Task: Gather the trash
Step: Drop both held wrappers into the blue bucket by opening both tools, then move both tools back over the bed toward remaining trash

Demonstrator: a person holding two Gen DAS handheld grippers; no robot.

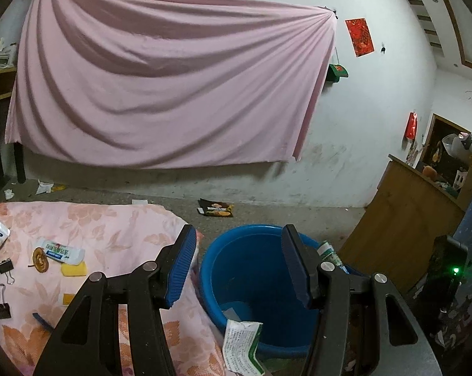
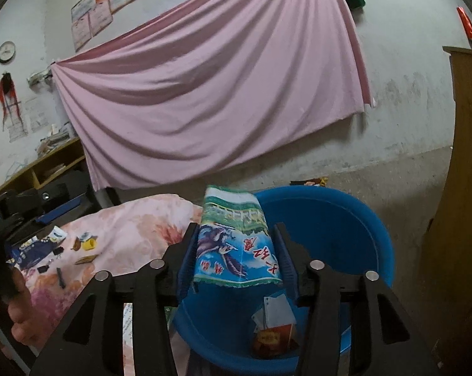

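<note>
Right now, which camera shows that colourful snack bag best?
Right wrist view: the snack bag sits front and centre between the jaws, over the blue bucket. The left wrist view shows only a sliver behind a jaw.

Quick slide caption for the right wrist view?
Right gripper poised over blue bucket, snack wrapper between its jaws.

Both grippers are seen angled downward from the lower edge of their wrist views. The left gripper (image 1: 236, 266) is held with its blue-padded fingers (image 1: 181, 269) spread apart and nothing between them. The right gripper (image 2: 236, 257) is shown with fingers (image 2: 188, 253) flanking a wrapper. A hand (image 2: 13, 310) is visible at lower left.
</note>
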